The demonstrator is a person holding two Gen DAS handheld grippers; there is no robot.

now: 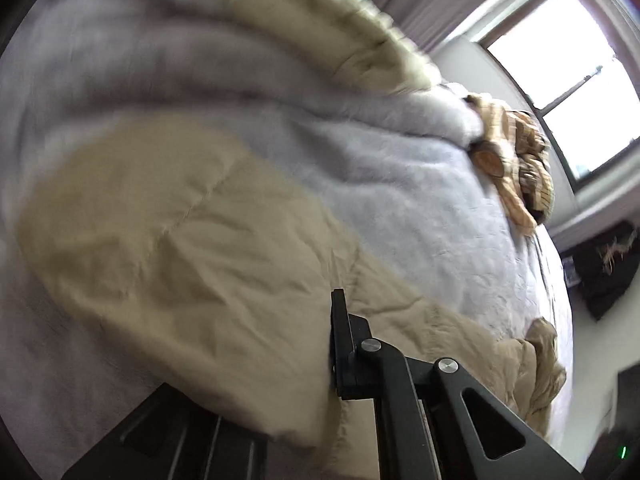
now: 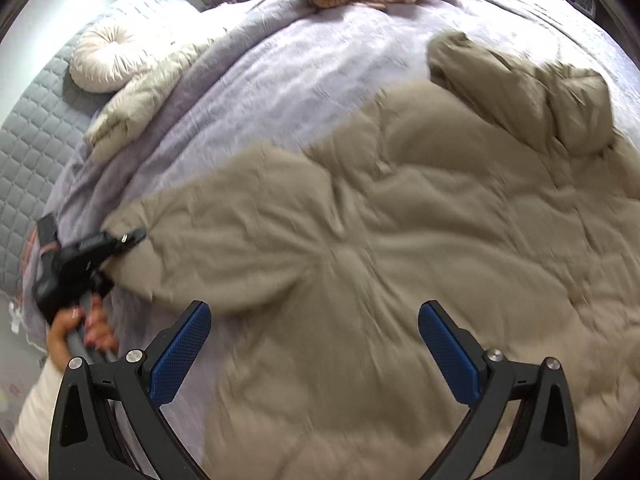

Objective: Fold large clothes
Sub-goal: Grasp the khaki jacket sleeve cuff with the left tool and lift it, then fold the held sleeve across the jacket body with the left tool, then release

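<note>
The tan padded coat lay mostly unfolded on the bed, left tongs pinching its sleeve, right tongs spread wide.

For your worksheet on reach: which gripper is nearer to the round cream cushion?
Left. The left gripper sits at the coat's edge, on the cushion's side; the right gripper hovers over the coat, farther away.

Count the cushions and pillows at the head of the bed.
2. A round tufted cushion lies against the grey quilted headboard, and a cream quilted pillow lies just beside it on the lilac bedspread. More could be hidden under the covers.
</note>
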